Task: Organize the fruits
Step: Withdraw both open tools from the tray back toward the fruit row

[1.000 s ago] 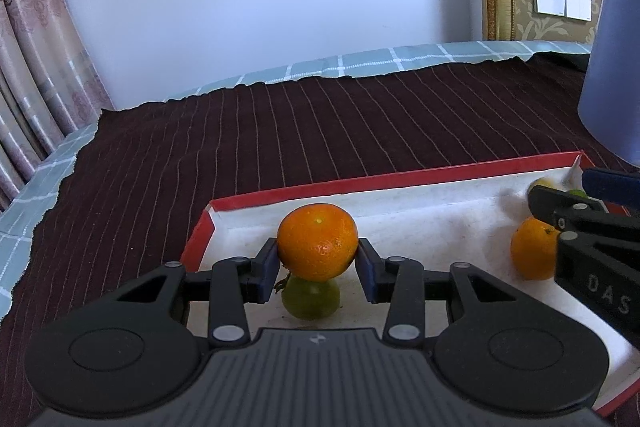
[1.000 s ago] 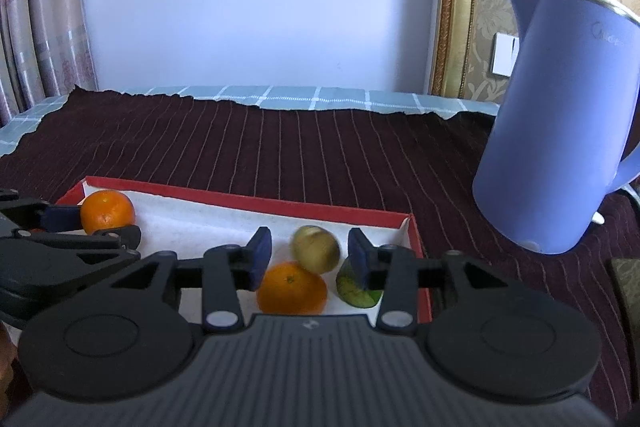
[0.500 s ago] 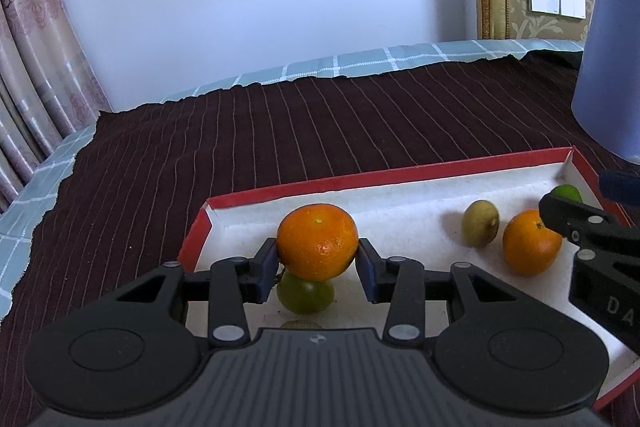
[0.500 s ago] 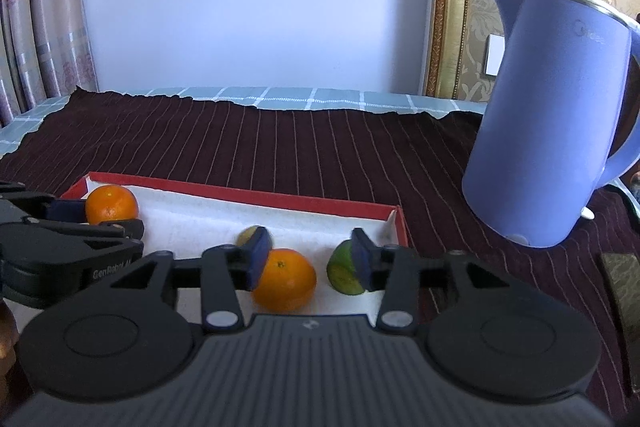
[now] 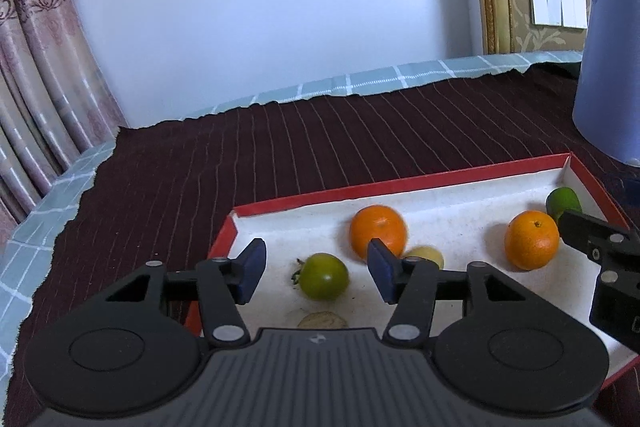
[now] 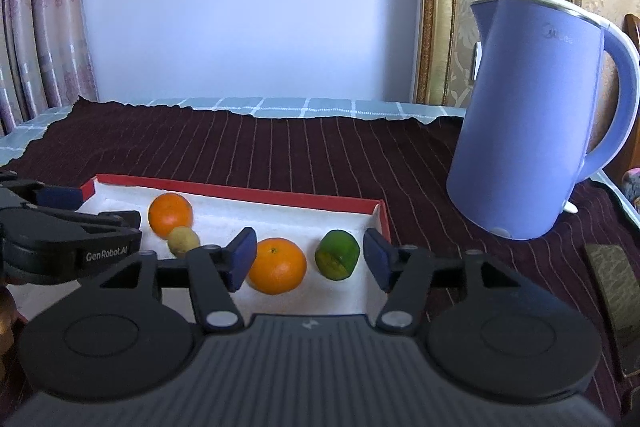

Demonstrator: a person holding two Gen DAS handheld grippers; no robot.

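Both grippers opening over the red-rimmed tray

Left gripper and right gripper are spreading, gripping nothing; the tray holds two oranges, a green tomato, a kiwi, a lime.

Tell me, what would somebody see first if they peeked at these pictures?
Probably the two bright oranges lying in the red-edged tray, with a green tomato nearer the camera. Both black grippers, left and right, are opening with nothing held. A big blue kettle stands on the dark striped cloth right of the tray.
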